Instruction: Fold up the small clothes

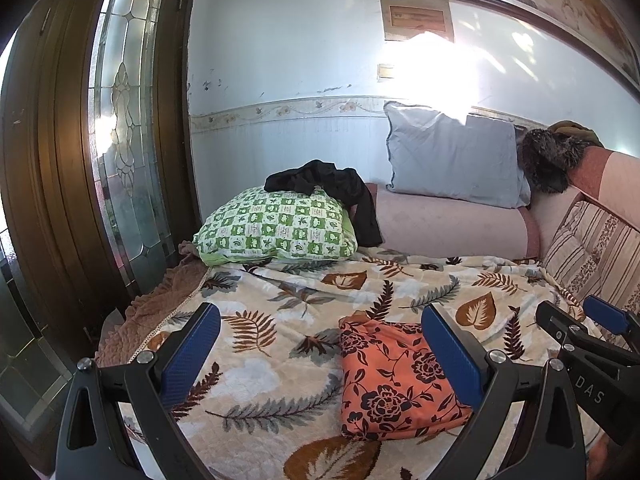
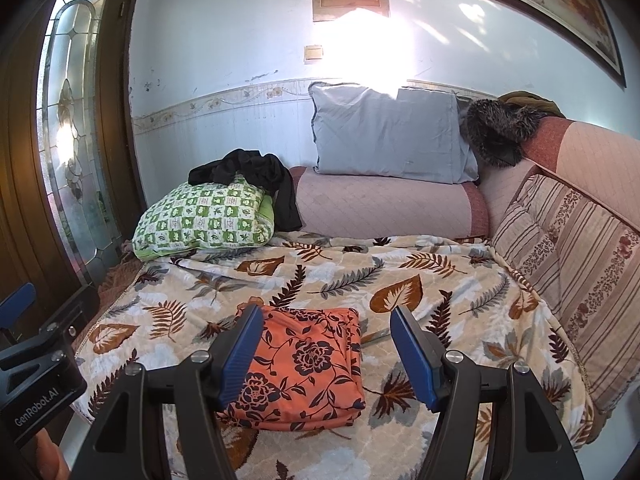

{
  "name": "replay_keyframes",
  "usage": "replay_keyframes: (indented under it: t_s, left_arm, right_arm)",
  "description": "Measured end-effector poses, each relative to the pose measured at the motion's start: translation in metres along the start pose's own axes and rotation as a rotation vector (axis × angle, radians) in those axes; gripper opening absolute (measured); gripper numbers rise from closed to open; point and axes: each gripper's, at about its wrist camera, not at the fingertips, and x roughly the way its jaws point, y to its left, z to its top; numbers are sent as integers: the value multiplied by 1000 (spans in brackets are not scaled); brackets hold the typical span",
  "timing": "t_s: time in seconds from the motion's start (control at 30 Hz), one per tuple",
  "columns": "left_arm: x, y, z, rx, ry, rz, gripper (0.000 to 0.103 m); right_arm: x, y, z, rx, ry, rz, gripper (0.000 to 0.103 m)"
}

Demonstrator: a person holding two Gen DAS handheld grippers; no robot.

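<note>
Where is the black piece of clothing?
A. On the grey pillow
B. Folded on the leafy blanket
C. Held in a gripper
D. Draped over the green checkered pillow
D: the black garment lies crumpled over the top of the green checkered pillow, one end hanging down its side; neither gripper holds it.

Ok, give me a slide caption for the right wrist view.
Open right gripper poised over a folded orange floral garment on a leaf-print blanket.

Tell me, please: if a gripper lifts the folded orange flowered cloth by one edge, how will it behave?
The orange flowered cloth is thin fabric in soft layers, so it would probably droop and unfold. It looks light for its size. On the fuzzy leaf-print blanket, a push would likely bunch it, not slide it.
</note>
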Motion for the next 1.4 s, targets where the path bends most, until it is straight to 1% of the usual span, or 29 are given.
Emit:
replay_keyframes:
  t_s: [0.27,0.6,0.9,1.3,1.4]
  left_arm:
    - [0,5,-3,-2,4,0,100]
    - [-10,7,-4,-10,-9,-3,100]
    - [-11,6,-1,-8,-6,0,100]
    - [8,7,3,-3,17,-19,100]
    - [13,8,4,-13,7,-46,100]
  right_arm:
    - [7,4,-3,-3,19,1,70]
    - [-4,9,-2,-15,4,7,70]
    - [-4,9,-4,-10,4,5,70]
    - [17,6,-4,-4,35,13,70]
    - [27,9,-7,-8,49,19,70]
